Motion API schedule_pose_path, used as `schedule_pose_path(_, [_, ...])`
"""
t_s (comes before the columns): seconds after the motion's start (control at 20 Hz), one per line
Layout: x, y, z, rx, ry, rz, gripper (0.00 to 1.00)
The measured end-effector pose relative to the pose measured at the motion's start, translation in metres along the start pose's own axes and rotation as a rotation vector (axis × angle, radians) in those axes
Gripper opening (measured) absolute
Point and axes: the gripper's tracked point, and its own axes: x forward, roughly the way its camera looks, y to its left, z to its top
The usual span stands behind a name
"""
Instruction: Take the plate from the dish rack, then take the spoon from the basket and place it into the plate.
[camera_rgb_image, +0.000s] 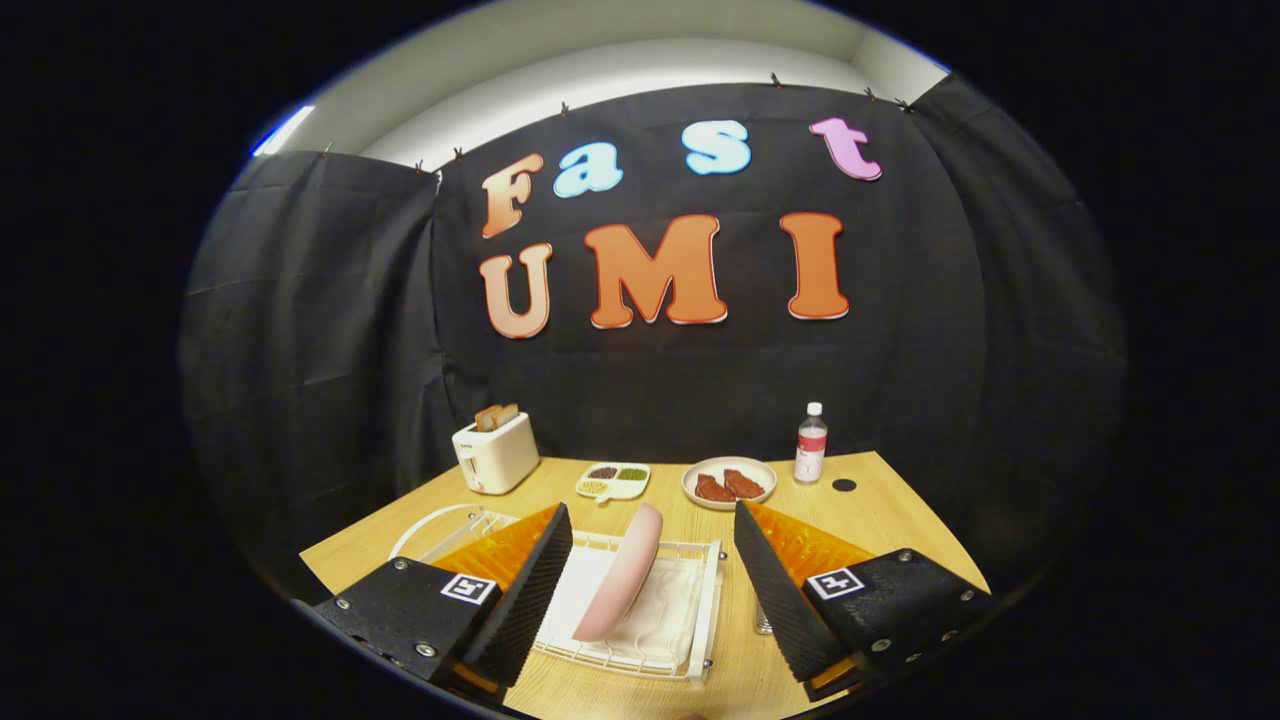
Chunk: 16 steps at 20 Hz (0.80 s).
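Spread wide apart, the tool hovers over a white dish rack on the tabletop; a pink plate stands tilted in it, between the fingers, untouched.

My gripper — fingers spread wide, touching nothing, their inner pads ribbed and matt. Pale pink round plate — smooth, satin sheen, standing on edge in the white coated-wire dish rack. Light wooden table — fine grain, matt. Cream toaster — smooth plastic look. Clear plastic bottle, glossy. Black cloth wall, matt, creased.
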Motion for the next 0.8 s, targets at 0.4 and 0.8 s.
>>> schedule_pose_path(0.4, [0.04, 0.012, -0.015, 0.026, 0.202, 0.036, 0.96])
schedule_pose_path(0.8, [0.076, 0.017, -0.06, 0.055, 0.447, 0.034, 0.91])
